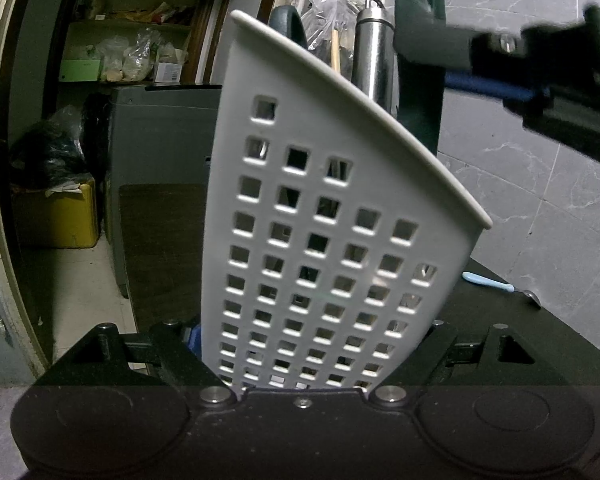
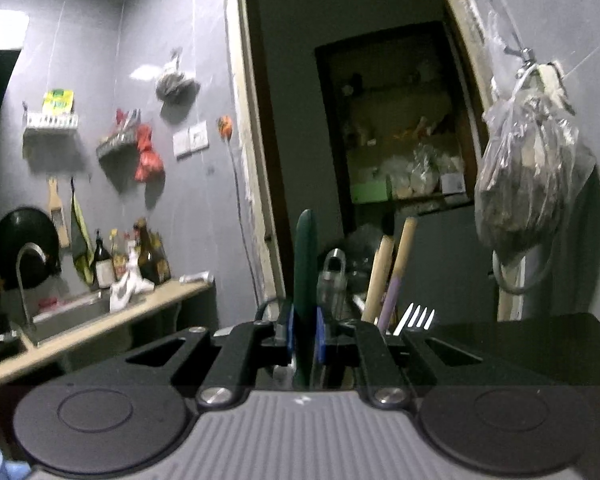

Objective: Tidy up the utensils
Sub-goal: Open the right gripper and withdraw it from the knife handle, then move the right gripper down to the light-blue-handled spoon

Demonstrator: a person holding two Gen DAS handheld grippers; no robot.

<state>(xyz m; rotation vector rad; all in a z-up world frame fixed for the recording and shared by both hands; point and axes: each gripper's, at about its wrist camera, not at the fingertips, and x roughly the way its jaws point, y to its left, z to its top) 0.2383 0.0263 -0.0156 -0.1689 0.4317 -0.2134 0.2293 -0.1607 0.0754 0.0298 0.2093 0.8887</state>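
Note:
A white perforated utensil holder (image 1: 324, 240) fills the left wrist view, tilted, and my left gripper (image 1: 304, 360) grips its base between its fingers. In the holder stand a steel-handled utensil (image 1: 374, 56), a wooden stick (image 1: 335, 54) and a dark green utensil handle (image 1: 420, 52). My right gripper (image 1: 540, 76) reaches in from the upper right and is shut on that green handle (image 2: 305, 280). In the right wrist view its blue pads (image 2: 321, 334) clamp the handle; wooden handles (image 2: 388, 268), a steel handle (image 2: 334, 276) and a white fork (image 2: 418, 316) stand behind.
A light blue spoon (image 1: 486, 281) and a small metal utensil (image 1: 534, 298) lie on the black tabletop (image 1: 512, 344) at right. A plastic bag (image 2: 532, 172) hangs on the wall. A sink counter (image 2: 100, 320) is at left, an open doorway (image 2: 380, 140) behind.

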